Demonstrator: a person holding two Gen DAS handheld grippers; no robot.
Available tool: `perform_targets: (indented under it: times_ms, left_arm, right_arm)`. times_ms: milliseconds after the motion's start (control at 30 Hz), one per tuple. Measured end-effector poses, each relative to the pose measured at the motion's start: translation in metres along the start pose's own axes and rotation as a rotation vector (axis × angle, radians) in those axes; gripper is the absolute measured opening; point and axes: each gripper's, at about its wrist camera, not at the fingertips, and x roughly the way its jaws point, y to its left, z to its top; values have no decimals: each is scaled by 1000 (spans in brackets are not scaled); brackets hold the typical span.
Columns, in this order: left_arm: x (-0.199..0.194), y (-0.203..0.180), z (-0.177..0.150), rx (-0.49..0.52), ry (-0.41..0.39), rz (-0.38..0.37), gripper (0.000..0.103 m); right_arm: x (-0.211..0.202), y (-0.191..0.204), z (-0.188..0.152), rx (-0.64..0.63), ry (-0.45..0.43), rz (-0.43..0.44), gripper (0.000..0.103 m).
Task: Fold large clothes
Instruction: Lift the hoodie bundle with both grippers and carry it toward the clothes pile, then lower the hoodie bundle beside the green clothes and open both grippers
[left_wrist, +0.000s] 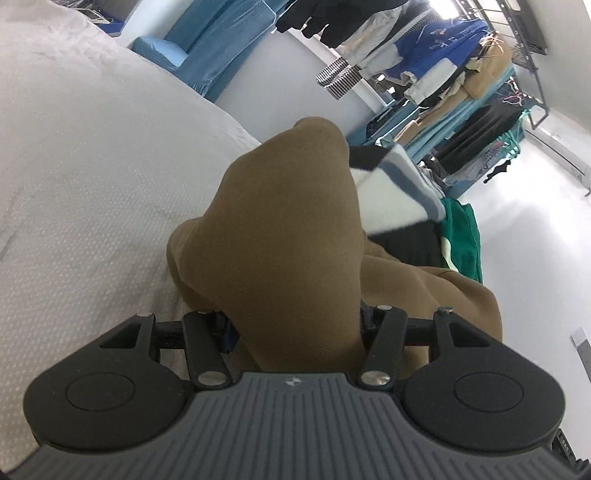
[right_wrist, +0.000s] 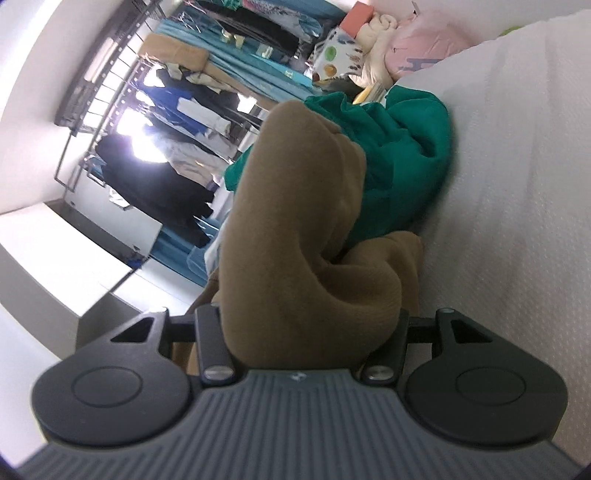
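A thick tan garment (left_wrist: 280, 221) is bunched up between the jaws of my left gripper (left_wrist: 295, 325), which is shut on a fold of it; the cloth hides the fingertips. The same tan garment (right_wrist: 288, 221) fills my right gripper (right_wrist: 306, 325), shut on another thick fold, fingertips also covered. Between the two grips the garment sags over the white bed cover (left_wrist: 92, 184). A green garment (right_wrist: 399, 155) lies crumpled just beyond the tan one, and a white garment with blue and black stripes (left_wrist: 395, 192) lies by it.
The white bed cover (right_wrist: 517, 184) spreads to the right in the right wrist view. A rack of hanging clothes (left_wrist: 461, 74) stands across the pale floor (left_wrist: 535, 221). A pink cushion (right_wrist: 424, 40) and soft items sit at the bed's far end. Blue covered furniture (left_wrist: 207, 48) stands behind the bed.
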Motion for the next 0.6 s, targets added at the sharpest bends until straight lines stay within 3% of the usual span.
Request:
perform_targets:
  times_ms: [200,367,600]
  left_arm:
    - [-12,29,-27,-18,16,-25,61]
    - [-16,57,-52,-23,25,-56,61]
    - [-21,74,-67,-43,31,-72,64]
  right_arm:
    - [-15,-19,-18,-5,10,-4,55]
    - [-24,-49,-39,57,37,-68,58]
    - [-27,-83,-55,164,42,-55,63]
